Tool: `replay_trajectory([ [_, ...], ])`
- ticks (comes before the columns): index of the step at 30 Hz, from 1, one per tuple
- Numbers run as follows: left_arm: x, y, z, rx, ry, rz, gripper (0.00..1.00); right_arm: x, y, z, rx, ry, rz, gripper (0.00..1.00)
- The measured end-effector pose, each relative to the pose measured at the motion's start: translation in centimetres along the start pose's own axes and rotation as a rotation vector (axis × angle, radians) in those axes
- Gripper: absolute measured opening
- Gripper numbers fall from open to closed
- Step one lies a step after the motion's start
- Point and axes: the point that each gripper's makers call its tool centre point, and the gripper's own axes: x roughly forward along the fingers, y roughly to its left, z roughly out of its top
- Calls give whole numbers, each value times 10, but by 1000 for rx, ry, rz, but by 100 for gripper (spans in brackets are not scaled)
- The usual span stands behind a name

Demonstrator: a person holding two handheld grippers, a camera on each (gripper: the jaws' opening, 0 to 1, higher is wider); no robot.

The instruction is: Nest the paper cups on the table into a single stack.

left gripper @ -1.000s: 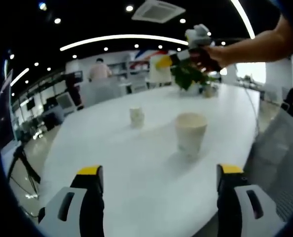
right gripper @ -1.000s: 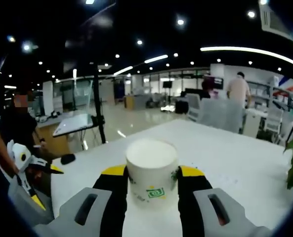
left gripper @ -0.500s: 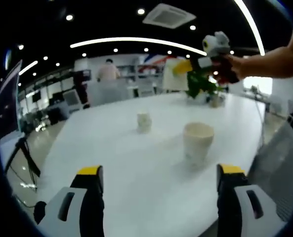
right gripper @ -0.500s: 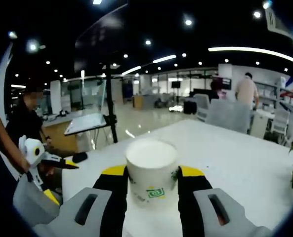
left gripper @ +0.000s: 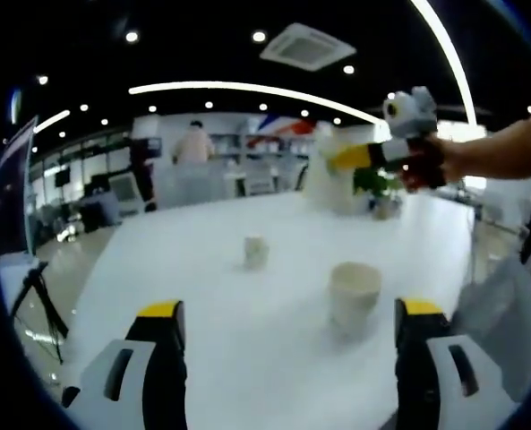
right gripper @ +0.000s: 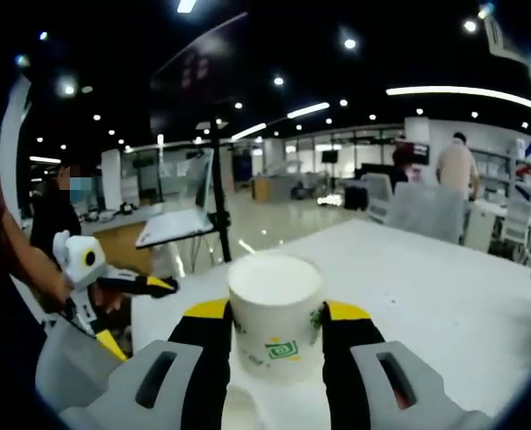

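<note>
- My right gripper (right gripper: pixel 277 336) clamps a paper cup (right gripper: pixel 275 309) between its jaws, raised above the white table (right gripper: pixel 426 278).
- My left gripper (left gripper: pixel 286 358) hangs spread, nothing between its jaws.
- Ahead stands a near cup (left gripper: pixel 354 295); beyond it a far cup (left gripper: pixel 256 252), blurred, possibly smaller.

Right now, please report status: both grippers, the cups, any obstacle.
Right gripper shut on a paper cup, held above the table. Left gripper open, empty. Near cup and far cup stand apart on the table. Nothing between them.

Two upright white paper cups (left gripper: pixel 354 296) (left gripper: pixel 255 252) apart on table; a third (right gripper: pixel 275 313) held aloft.
</note>
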Motion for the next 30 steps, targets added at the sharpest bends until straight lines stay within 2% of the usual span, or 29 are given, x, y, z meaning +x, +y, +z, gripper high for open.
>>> replay_trajectory([
  [3,6,-11,15,8,-13,-65,96,-3,6,0,-20,6,8,37],
  [7,11,-26,28,34,-10,-135,94,-8,14,3,-9,-2,25,37],
  [15,17,-44,49,7,-42,-206,92,-15,24,8,2,-22,40,37],
  [19,20,-57,57,-86,-52,-278,87,-19,33,14,30,-53,68,37],
  [21,23,-61,61,-129,-63,-302,86,-20,42,19,59,-95,102,37],
  [24,27,-63,68,-175,-75,-324,80,-21,55,26,59,-168,156,37],
  [27,28,-71,75,-236,-79,-375,74,-24,62,24,68,-177,175,37],
  [30,29,-74,79,-236,-82,-407,66,-26,64,26,74,-190,182,37],
])
